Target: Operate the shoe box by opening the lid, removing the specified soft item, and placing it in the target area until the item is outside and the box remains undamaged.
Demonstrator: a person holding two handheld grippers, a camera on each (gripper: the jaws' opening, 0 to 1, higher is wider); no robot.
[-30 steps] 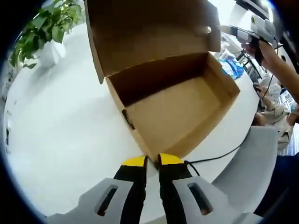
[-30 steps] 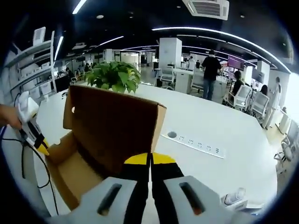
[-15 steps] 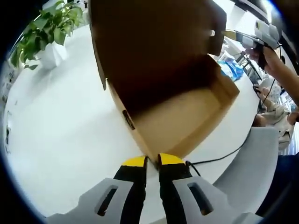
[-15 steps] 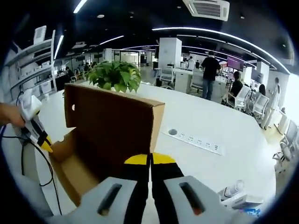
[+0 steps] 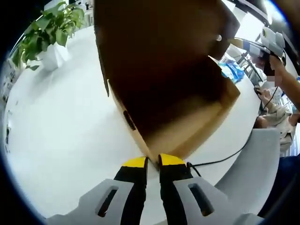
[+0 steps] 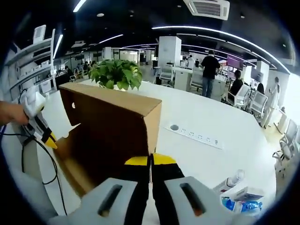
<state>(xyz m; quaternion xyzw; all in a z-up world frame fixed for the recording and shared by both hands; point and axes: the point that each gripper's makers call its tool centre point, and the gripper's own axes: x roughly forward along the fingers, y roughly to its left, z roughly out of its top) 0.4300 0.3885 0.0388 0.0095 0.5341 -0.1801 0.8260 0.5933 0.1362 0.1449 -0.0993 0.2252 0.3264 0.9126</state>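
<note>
Just ahead of the left claw [image 5: 153,161], its jaws together, seemingly pinching a corner, sits the shoe box [image 5: 187,117].

Big white table [image 6: 225,122] here, pretty roomy. Sitting on it are a brown cardboard shoe box [image 5: 187,126] with its lid tipped over the opening, a potted plant [image 5: 47,33] well apart from the box, and a black cable [image 5: 220,157] trailing past the box's near corner. There's also a strip of sockets [image 6: 199,138] set into the tabletop and some blue-and-white packets [image 6: 239,199] near the edge.

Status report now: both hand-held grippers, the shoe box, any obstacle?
Left hand-held gripper shut at shoe box corner. Right hand-held gripper shut near lid. Lid partly open; inside shadowed. Cable beside box.
</note>
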